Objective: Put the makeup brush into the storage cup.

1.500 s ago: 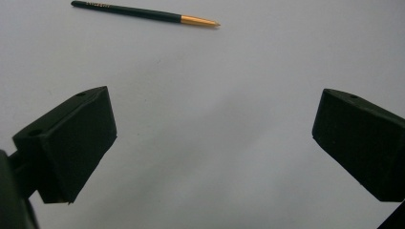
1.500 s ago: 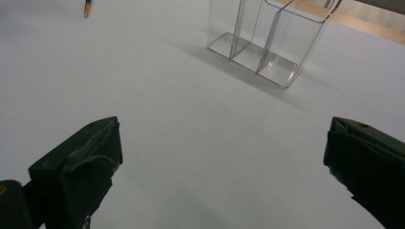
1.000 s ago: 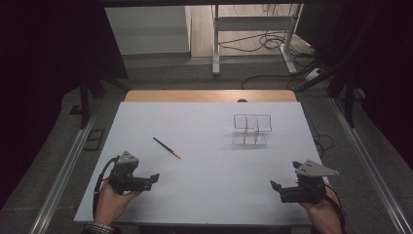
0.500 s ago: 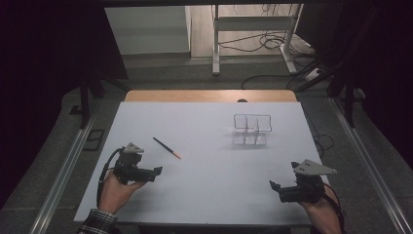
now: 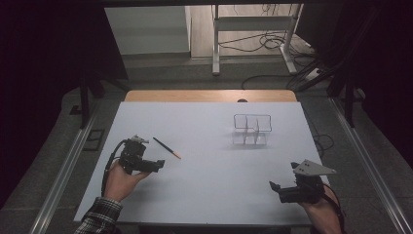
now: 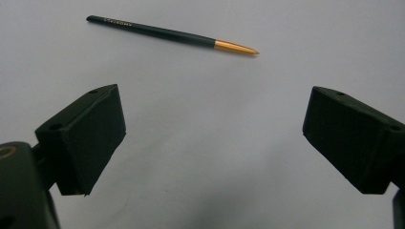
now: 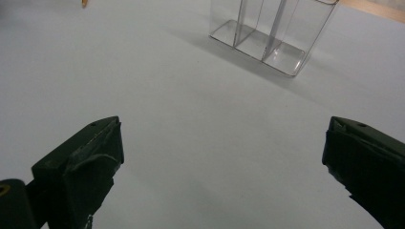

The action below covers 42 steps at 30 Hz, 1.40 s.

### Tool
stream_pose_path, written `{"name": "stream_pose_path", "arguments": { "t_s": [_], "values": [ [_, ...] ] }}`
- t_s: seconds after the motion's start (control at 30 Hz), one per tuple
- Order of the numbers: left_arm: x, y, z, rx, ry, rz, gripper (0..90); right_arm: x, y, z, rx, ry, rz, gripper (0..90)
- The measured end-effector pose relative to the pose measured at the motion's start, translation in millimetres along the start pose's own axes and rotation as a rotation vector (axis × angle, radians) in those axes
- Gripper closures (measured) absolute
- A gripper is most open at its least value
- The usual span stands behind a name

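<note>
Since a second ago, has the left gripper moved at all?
Yes. In the high view the left gripper has moved up the table toward the pencil, which lies where it was. Its jaws stand open, with the pencil just ahead in the left gripper view.

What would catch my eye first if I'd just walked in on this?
Probably the slim dark pen with a gold tip lying alone on the white table, just ahead of the open left claw. Next, the clear plastic divided holder standing toward the far right, with the right claw open near the front edge.
</note>
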State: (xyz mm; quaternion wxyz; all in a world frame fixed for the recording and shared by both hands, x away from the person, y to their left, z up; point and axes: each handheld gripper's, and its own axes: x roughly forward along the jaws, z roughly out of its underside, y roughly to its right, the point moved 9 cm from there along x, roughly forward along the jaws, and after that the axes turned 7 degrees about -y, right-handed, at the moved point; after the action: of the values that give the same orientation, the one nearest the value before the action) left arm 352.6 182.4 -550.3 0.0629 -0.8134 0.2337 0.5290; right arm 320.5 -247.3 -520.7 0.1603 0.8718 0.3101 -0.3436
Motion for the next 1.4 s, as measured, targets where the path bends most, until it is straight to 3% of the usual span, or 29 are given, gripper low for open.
{"name": "stream_pose_path", "arguments": {
  "t_s": [0.3, 0.63, 1.07, 1.4],
  "values": [
    [-0.9, -7.4, -7.6, -0.012, -0.011, -0.012, 7.5, 0.5, -0.5, 0.9, -0.004, -0.006, -0.002, 0.5],
    [-1.4, -11.1, -26.9, -0.022, -0.072, -0.016, 7.2, 1.1, -0.7, 1.5, -0.006, -0.012, -0.004, 0.6],
    [9.6, -12.3, -45.6, -0.042, -0.225, -0.021, 8.1, 1.7, -0.9, 2.7, -0.012, -0.019, -0.009, 0.8],
    [13.4, -15.8, -62.1, -0.048, -0.317, -0.038, 8.7, 2.0, -1.1, 3.6, -0.015, -0.025, -0.010, 0.8]
  ]
}}
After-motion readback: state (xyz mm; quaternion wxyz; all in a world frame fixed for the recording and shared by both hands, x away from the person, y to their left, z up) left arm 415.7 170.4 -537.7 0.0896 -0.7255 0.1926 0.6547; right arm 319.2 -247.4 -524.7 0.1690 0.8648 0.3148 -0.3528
